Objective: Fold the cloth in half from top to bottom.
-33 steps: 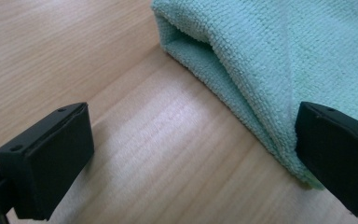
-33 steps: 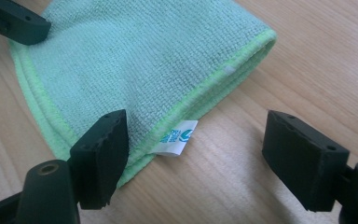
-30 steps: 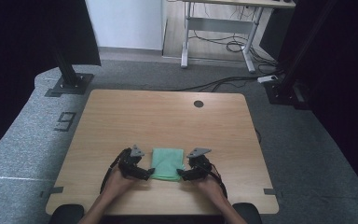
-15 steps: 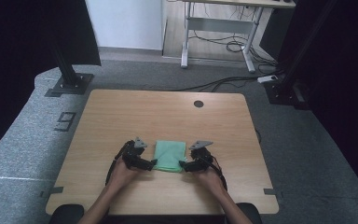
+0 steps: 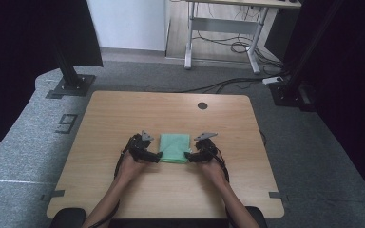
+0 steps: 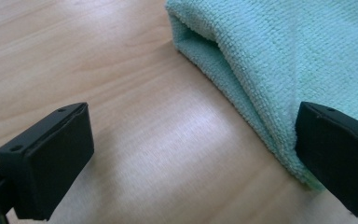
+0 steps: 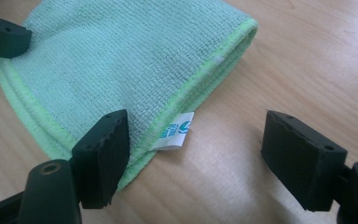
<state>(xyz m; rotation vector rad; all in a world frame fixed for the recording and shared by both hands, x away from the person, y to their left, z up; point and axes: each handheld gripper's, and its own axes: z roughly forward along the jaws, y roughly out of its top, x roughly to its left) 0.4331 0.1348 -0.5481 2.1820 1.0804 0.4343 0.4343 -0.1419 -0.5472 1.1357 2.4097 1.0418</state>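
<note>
A folded green cloth (image 5: 175,147) lies flat on the wooden table (image 5: 123,114), a little nearer the person than its middle. My left gripper (image 5: 156,156) sits at the cloth's near left corner and my right gripper (image 5: 189,156) at its near right corner. In the left gripper view the jaws of the left gripper (image 6: 196,126) stand wide open. One is over bare wood, the other at the cloth's (image 6: 279,56) folded edge. The right gripper (image 7: 198,123) is open too. One jaw lies over the cloth's (image 7: 121,60) corner beside a white tag (image 7: 175,132), the other over bare table.
A dark round hole (image 5: 202,105) marks the table's far edge. Around the table are grey carpet, black stand bases (image 5: 69,85) and floor cables (image 5: 228,85). The person's forearms (image 5: 119,190) come in from the near edge.
Both hands and grippers have moved away from the person, toward the table's middle. The green cloth has shifted the same way and still lies between them.
</note>
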